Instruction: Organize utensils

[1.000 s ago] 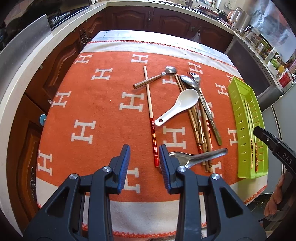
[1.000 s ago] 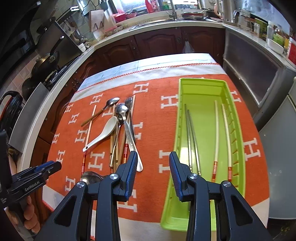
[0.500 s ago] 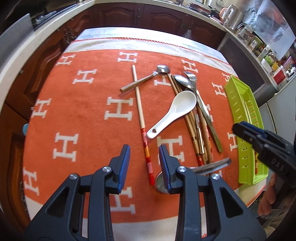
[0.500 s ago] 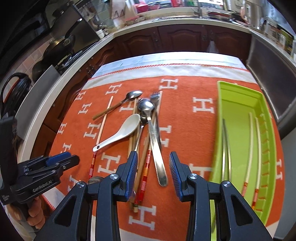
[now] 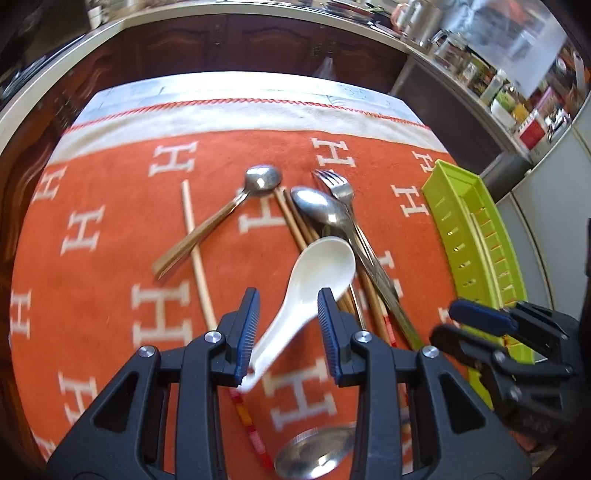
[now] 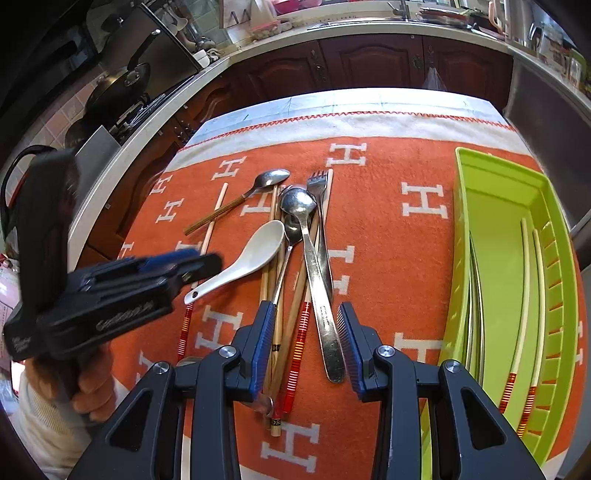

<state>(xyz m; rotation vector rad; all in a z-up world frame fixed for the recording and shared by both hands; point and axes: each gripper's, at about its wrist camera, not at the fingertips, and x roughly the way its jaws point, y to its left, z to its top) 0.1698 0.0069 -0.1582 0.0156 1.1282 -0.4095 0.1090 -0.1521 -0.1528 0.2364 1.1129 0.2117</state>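
Note:
A pile of utensils lies on the orange cloth: a white ceramic spoon (image 5: 317, 273) (image 6: 251, 254), steel spoons (image 6: 314, 266), a fork (image 6: 319, 206), and several chopsticks (image 6: 295, 325). My left gripper (image 5: 288, 332) is open, its jaws either side of the white spoon's handle. My right gripper (image 6: 306, 343) is open over the steel spoon handle and red-banded chopsticks. The green tray (image 6: 498, 280) (image 5: 476, 243) at the right holds several chopsticks. One long chopstick (image 5: 195, 254) and a small brass-handled spoon (image 5: 221, 218) lie to the left.
Another steel spoon (image 5: 314, 458) lies near the cloth's front edge. Dark kitchen cabinets and a counter (image 6: 369, 33) ring the table. A stove with a pan (image 6: 122, 81) stands at the far left. Each gripper shows in the other's view.
Both grippers have moved forward and lower over the utensil pile. The left one has come around the white spoon's handle; the right one has shifted left from the tray to the steel spoon.

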